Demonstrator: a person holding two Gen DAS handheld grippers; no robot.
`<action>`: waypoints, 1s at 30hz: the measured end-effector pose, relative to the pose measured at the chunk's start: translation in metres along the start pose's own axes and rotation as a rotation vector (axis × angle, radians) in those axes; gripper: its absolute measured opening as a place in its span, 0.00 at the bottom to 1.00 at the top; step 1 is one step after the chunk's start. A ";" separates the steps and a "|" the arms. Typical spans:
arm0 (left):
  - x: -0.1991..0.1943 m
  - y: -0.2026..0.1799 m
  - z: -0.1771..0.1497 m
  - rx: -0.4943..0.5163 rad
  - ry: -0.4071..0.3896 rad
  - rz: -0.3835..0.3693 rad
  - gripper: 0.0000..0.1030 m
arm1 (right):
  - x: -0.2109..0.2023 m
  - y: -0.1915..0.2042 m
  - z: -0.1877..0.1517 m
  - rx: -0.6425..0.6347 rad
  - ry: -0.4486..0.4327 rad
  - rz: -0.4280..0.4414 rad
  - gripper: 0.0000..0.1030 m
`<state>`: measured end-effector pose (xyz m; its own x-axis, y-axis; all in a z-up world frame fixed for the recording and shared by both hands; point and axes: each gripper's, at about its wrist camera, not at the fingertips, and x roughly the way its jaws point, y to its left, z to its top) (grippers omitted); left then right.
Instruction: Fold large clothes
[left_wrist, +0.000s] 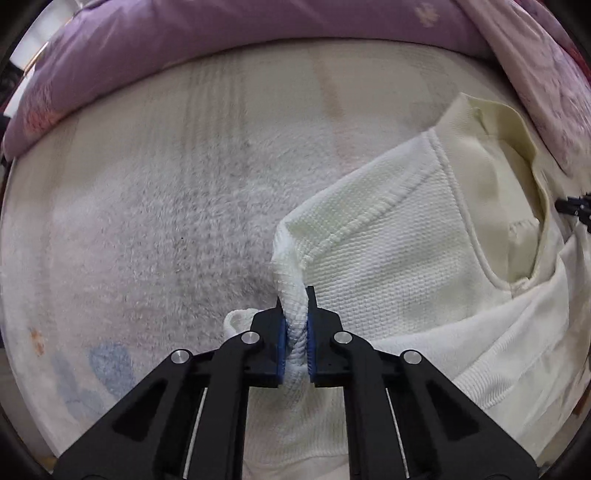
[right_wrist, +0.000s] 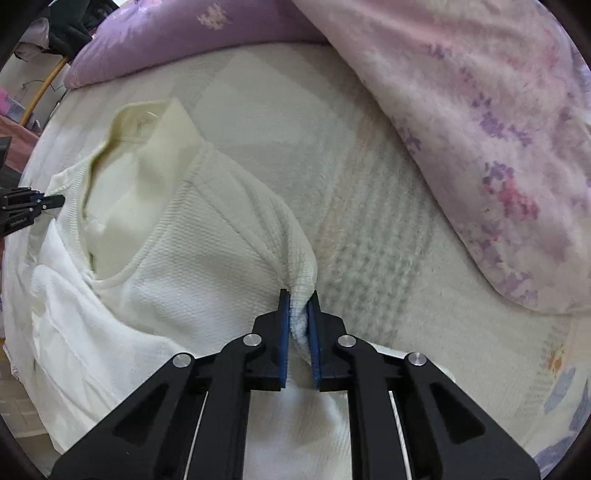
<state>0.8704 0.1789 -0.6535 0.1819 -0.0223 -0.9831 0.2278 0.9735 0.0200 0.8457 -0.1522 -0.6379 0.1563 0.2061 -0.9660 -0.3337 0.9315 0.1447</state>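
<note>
Two grippers, left gripper (left_wrist: 295, 299) and right gripper (right_wrist: 298, 302), pinch unlabelled cream sweater (right_wrist: 192, 258).

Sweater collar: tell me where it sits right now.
The sweater collar stands raised at upper left in the right wrist view, upper right in the left's, on the cream bed cover, below the purple pillow.

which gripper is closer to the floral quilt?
Right. The right gripper pinches the cream sweater with the floral quilt lying just past it on its right; the left gripper holds the sweater's far side.
</note>
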 end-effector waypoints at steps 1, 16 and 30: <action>-0.009 0.000 -0.002 -0.005 -0.028 0.005 0.06 | -0.008 0.003 -0.005 0.011 -0.030 -0.015 0.08; -0.178 -0.024 -0.139 -0.032 -0.290 -0.087 0.06 | -0.168 0.040 -0.111 0.092 -0.282 0.050 0.06; -0.223 -0.051 -0.375 -0.208 -0.188 -0.238 0.06 | -0.236 0.129 -0.339 0.244 -0.211 0.002 0.07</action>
<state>0.4599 0.2200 -0.5036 0.3241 -0.2767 -0.9047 0.0892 0.9609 -0.2620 0.4509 -0.1823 -0.4640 0.3534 0.2414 -0.9038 -0.1056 0.9703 0.2178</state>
